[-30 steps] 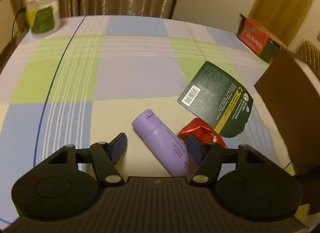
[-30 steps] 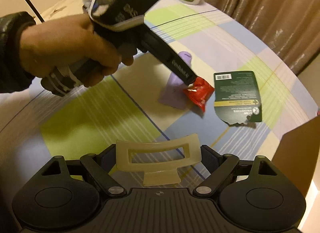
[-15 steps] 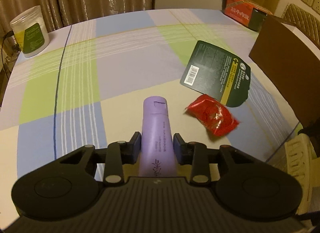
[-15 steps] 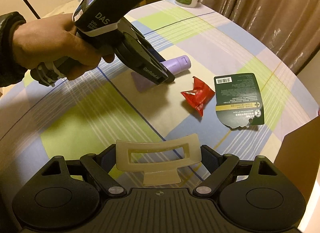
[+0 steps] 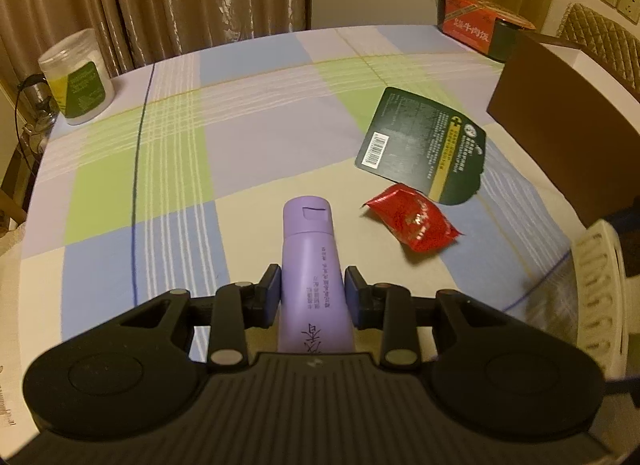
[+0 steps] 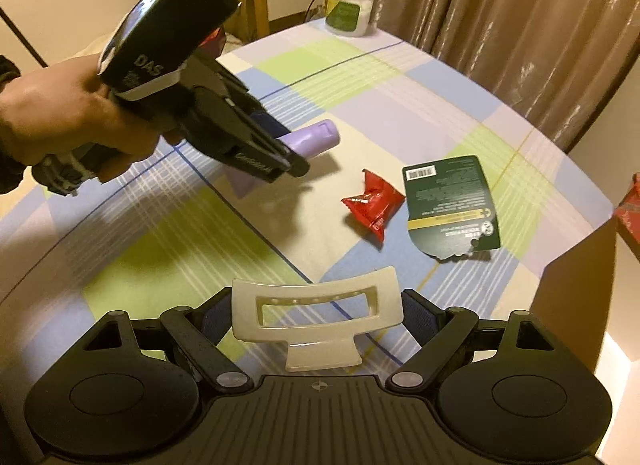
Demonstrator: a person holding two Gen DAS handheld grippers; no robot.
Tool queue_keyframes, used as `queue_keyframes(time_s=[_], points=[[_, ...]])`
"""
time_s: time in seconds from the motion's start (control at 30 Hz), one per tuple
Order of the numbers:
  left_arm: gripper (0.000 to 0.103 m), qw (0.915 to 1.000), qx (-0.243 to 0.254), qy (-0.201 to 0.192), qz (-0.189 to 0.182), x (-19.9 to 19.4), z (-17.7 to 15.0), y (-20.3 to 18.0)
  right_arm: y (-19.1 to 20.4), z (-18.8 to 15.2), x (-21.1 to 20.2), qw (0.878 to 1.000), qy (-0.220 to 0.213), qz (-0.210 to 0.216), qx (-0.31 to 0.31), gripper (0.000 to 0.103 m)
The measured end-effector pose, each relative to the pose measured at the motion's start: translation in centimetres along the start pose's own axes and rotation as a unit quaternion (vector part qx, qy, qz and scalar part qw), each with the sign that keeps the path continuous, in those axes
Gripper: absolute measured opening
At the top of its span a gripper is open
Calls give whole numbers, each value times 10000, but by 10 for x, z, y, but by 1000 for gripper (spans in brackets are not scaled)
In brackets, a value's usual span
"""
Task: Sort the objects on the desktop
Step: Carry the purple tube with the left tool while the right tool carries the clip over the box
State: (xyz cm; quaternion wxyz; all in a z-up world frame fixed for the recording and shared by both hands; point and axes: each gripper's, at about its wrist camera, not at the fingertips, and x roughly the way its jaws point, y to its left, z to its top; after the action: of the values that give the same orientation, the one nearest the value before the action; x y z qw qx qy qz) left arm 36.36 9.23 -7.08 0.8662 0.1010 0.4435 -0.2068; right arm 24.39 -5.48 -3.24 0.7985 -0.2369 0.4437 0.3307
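Left wrist view: left gripper [image 5: 312, 285] jaws pinching purple tube [image 5: 310, 265]; right gripper [image 6: 318, 315] apparently clamping cream basket handle [image 6: 316, 321].

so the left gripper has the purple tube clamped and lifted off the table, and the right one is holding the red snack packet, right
Not quite. The right gripper is shut on a cream plastic basket handle, not the red snack packet, which lies loose on the tablecloth, as the right wrist view shows. The left gripper does hold the purple tube clamped and lifted.

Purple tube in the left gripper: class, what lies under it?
The purple tube is lifted; beneath is its shadow on the checked tablecloth. The left gripper covers the tube's rear end.
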Motion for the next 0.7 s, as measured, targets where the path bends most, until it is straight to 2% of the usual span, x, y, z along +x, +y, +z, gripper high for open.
queue_keyframes(time_s=[0.37,0.57,0.7], points=[[28,9989,314,-262,-214,-46,0,-40,4,-20,-56,9974,-377,-460,404,86],[29,9975,474,-433,-291,-77,-4,-77,12,-47,-99,9947,-623,-578,571,86],[29,9975,434,-523,-196,-100,-13,-108,8,-74,-131,9929,-783,-517,733,86]])
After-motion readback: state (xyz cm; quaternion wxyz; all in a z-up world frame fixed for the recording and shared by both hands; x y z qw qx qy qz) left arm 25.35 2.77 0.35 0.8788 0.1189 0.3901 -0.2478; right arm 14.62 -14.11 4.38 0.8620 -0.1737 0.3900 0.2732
